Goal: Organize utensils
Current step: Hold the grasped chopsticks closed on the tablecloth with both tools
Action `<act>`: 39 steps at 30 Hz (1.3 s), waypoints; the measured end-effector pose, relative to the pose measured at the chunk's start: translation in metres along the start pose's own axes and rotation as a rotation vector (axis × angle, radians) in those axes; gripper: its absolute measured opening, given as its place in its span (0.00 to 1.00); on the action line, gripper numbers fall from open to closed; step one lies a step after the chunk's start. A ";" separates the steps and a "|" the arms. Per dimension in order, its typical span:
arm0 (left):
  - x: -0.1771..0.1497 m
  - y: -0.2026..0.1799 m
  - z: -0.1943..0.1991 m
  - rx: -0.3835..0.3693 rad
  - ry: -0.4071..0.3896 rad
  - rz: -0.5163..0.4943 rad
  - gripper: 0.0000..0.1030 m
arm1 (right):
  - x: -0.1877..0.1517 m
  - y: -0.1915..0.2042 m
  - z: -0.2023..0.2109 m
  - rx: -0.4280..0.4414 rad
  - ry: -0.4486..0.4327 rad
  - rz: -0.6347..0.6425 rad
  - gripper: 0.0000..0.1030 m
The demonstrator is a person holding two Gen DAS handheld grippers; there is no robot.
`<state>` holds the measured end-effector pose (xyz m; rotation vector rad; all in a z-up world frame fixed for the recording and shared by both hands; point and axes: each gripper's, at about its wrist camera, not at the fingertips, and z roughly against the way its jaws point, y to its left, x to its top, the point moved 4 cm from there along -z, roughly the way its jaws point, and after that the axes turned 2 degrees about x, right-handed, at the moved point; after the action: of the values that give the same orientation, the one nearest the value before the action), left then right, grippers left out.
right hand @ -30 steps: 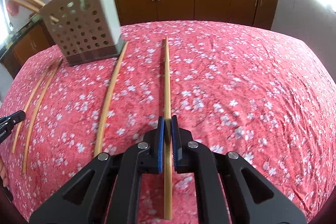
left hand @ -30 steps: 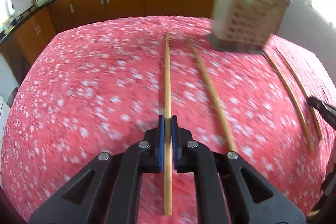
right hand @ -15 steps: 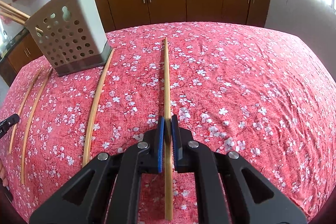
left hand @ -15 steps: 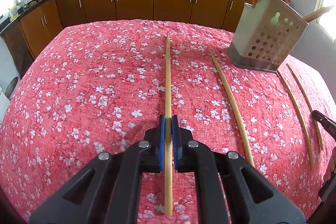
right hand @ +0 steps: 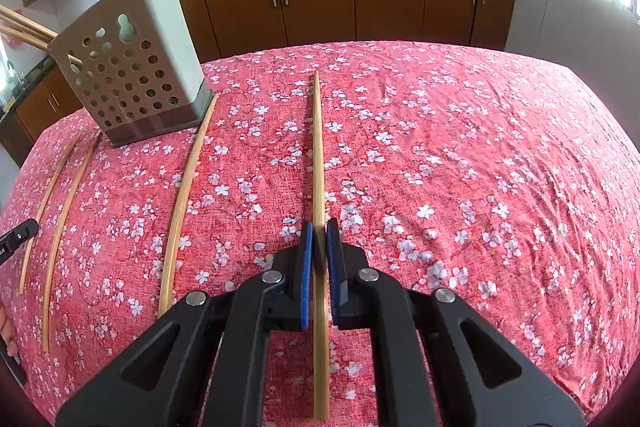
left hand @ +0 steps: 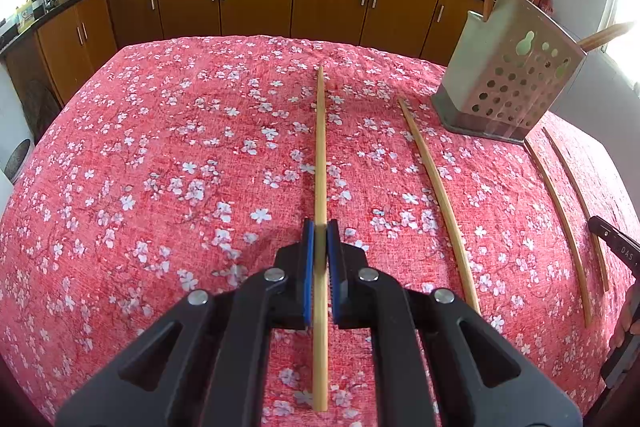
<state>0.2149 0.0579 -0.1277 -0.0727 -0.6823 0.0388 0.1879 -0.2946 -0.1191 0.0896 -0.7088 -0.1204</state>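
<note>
The left claw (left hand: pixel 320 227) is clamped on a bamboo chopstick (left hand: pixel 320 147), its long axis running straight ahead past the claw tips over the table (left hand: pixel 160 147). The right claw (right hand: pixel 319 227) grips another chopstick (right hand: pixel 317 147) likewise, with the perforated utensil holder (right hand: pixel 132 67) ahead to its left.

The desk is covered with a red cloth (left hand: pixel 168 155) printed with white blossoms, creased toward its right side. A perforated grey holder (right hand: pixel 136 67) stands on it near the far edge, chopsticks sticking up out of it. One loose chopstick (right hand: pixel 182 203) lies just beside the holder's base, and two more (right hand: pixel 60 219) lie side by side past its other side.
</note>
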 end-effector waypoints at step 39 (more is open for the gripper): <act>-0.001 -0.003 0.001 0.025 0.005 -0.031 0.09 | 0.001 0.001 0.002 -0.014 0.001 0.013 0.08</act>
<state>0.2135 0.0552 -0.1269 -0.0379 -0.6775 0.0179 0.1871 -0.2940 -0.1169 0.0718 -0.7070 -0.1129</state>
